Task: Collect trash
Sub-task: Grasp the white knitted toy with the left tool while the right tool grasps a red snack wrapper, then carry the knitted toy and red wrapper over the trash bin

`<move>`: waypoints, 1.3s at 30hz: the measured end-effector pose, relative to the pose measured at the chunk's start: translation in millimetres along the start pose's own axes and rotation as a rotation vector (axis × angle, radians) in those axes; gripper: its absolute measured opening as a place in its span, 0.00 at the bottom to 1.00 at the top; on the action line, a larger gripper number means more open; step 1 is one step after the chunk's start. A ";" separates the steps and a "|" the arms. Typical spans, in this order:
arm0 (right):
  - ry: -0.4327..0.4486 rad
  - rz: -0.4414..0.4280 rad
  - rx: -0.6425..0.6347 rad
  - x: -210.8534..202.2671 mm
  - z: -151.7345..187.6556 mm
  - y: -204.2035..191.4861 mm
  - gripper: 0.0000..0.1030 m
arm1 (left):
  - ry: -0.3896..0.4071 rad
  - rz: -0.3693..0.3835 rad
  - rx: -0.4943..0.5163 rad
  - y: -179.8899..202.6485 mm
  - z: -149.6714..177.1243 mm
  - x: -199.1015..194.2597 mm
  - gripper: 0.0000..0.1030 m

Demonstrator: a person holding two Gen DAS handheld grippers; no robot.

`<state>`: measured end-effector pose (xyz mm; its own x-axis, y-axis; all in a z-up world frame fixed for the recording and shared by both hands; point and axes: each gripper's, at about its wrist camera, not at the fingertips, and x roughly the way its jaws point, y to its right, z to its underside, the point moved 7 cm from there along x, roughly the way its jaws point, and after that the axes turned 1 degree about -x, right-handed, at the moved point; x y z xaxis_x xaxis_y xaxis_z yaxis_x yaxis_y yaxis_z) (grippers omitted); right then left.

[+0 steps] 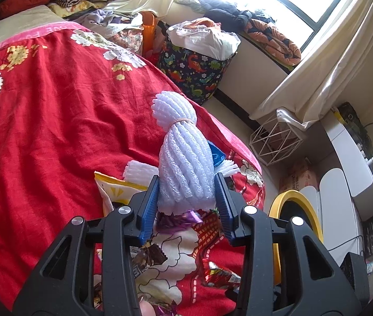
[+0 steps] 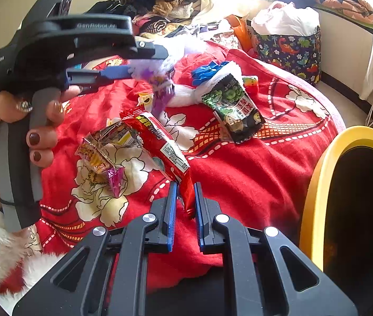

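My left gripper (image 1: 186, 184) is shut on a white foam-net bundle (image 1: 181, 144) tied with a rubber band, held above the red floral blanket (image 1: 54, 131). It shows in the right wrist view (image 2: 144, 63), blurred, above the wrappers. My right gripper (image 2: 185, 194) is shut on the end of a red snack wrapper (image 2: 157, 142) that rests on the blanket (image 2: 239, 173). A green and black wrapper (image 2: 235, 108), a crumpled foil wrapper (image 2: 104, 150), a purple wrapper (image 2: 160, 97) and a blue wrapper (image 2: 207, 71) lie there too. A yellow-rimmed bin (image 2: 349, 197) stands at the right.
A dinosaur-print basket (image 2: 291, 52) with a white bag stands by the window wall. A white wire basket (image 1: 273, 142) sits on the floor. Clothes are piled at the bed's far end (image 2: 160, 0). The bin's yellow rim (image 1: 297, 205) shows beside the bed.
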<state>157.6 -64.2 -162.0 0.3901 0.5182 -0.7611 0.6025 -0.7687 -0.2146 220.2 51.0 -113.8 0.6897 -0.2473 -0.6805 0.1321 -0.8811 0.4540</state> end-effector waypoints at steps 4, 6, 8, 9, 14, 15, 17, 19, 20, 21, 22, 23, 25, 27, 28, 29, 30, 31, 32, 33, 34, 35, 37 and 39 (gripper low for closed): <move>0.004 0.003 0.017 -4.2 1.6 3.7 0.12 | -0.003 -0.009 -0.006 -3.2 2.5 0.6 0.35; 0.010 0.005 0.024 -6.9 1.3 5.3 0.12 | 0.003 -0.021 0.003 -4.4 1.1 -0.3 0.33; 0.021 0.008 0.030 -10.3 0.0 7.4 0.12 | 0.009 -0.020 0.013 -3.0 1.4 -3.0 0.27; 0.029 0.009 0.034 -13.3 -1.1 8.0 0.12 | 0.018 -0.025 0.022 -1.2 0.5 -5.5 0.23; 0.065 0.013 0.047 -26.4 -4.8 10.0 0.12 | 0.053 -0.017 0.067 7.9 -1.6 -17.0 0.21; 0.073 0.015 0.049 -29.5 -5.4 10.8 0.12 | 0.062 -0.014 0.070 10.2 -2.3 -19.9 0.21; 0.085 0.017 0.057 -35.0 -6.9 12.5 0.12 | 0.073 -0.004 0.076 14.6 -3.4 -24.5 0.21; 0.101 0.025 0.063 -41.1 -8.4 14.8 0.12 | 0.081 0.006 0.086 20.2 -3.6 -28.8 0.21; 0.107 0.028 0.065 -43.1 -9.4 15.8 0.12 | 0.083 0.009 0.090 22.7 -3.5 -30.3 0.21; 0.115 0.031 0.068 -46.1 -10.2 17.3 0.12 | 0.087 0.012 0.094 25.1 -3.4 -31.9 0.21; 0.122 0.033 0.073 -48.6 -11.2 18.9 0.12 | 0.090 0.016 0.097 28.0 -3.3 -34.2 0.21; 0.128 0.034 0.078 -50.9 -12.1 20.3 0.12 | 0.093 0.019 0.099 30.2 -3.8 -35.0 0.21; 0.141 0.040 0.089 -56.0 -14.2 24.3 0.12 | 0.097 0.028 0.105 35.5 -3.6 -37.9 0.21; 0.155 0.046 0.098 -62.0 -15.1 28.5 0.12 | 0.101 0.034 0.113 40.6 -3.5 -40.3 0.21; 0.161 0.049 0.102 -63.7 -15.7 29.7 0.12 | 0.102 0.037 0.116 43.2 -3.0 -41.6 0.21; 0.168 0.051 0.109 -66.8 -16.3 31.8 0.12 | 0.104 0.040 0.120 45.8 -2.4 -42.9 0.21; 0.174 0.054 0.113 -68.7 -16.8 33.2 0.12 | 0.105 0.043 0.124 47.9 -2.1 -43.8 0.21; 0.181 0.057 0.117 -70.8 -17.3 34.9 0.12 | 0.106 0.047 0.129 50.9 -1.5 -44.9 0.21; 0.186 0.059 0.121 -72.7 -17.8 36.7 0.12 | 0.107 0.050 0.134 53.4 -1.0 -45.7 0.21; 0.194 0.064 0.126 -75.7 -18.3 39.0 0.12 | 0.107 0.054 0.140 56.7 0.0 -46.5 0.21; 0.200 0.067 0.130 -77.7 -18.8 40.7 0.12 | 0.107 0.057 0.146 60.0 1.3 -47.4 0.21; 0.205 0.070 0.135 -79.9 -19.2 42.7 0.12 | 0.106 0.060 0.151 61.6 2.1 -47.6 0.21; 0.218 0.078 0.143 -85.4 -19.7 47.3 0.12 | 0.105 0.067 0.163 67.8 4.5 -48.9 0.21; 0.230 0.094 0.146 -90.6 -20.2 51.1 0.12 | 0.105 0.074 0.174 73.6 6.9 -50.0 0.21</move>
<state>167.1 -142.9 -91.6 0.5974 0.5004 -0.6266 0.4561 -0.8548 -0.2477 190.6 -4.3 -50.2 0.7643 -0.2784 -0.5817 -0.0400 -0.9207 0.3881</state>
